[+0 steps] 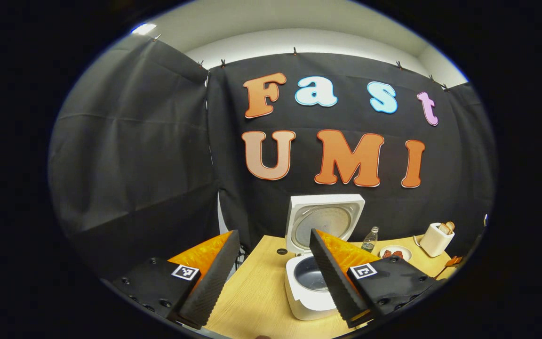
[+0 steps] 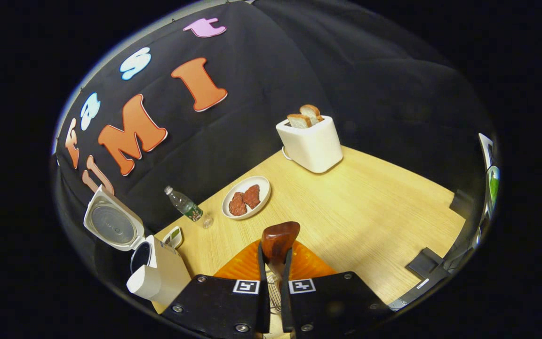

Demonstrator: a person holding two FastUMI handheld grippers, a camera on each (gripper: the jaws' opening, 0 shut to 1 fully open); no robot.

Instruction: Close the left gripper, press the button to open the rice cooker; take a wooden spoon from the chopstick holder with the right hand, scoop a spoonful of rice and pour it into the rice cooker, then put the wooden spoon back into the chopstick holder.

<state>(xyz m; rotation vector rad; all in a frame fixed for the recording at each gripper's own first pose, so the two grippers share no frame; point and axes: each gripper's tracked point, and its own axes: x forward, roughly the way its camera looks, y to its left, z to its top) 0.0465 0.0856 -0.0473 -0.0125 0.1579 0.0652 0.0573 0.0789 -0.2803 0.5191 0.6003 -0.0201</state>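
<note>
Rice cooker open at lower centre; left gripper jaws spread, empty. Right gripper jaws clamp the wooden spoon, apparently just lifted. Next: scoop rice.

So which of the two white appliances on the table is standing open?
The rice cooker: its lid is tipped up and back, exposing the dark inner pot. The toaster, with bread slices in its slots, has no lid.

White toaster holding 2 bread slices, plate with 2 meat pieces, tilted plastic bottle, wooden table
</note>
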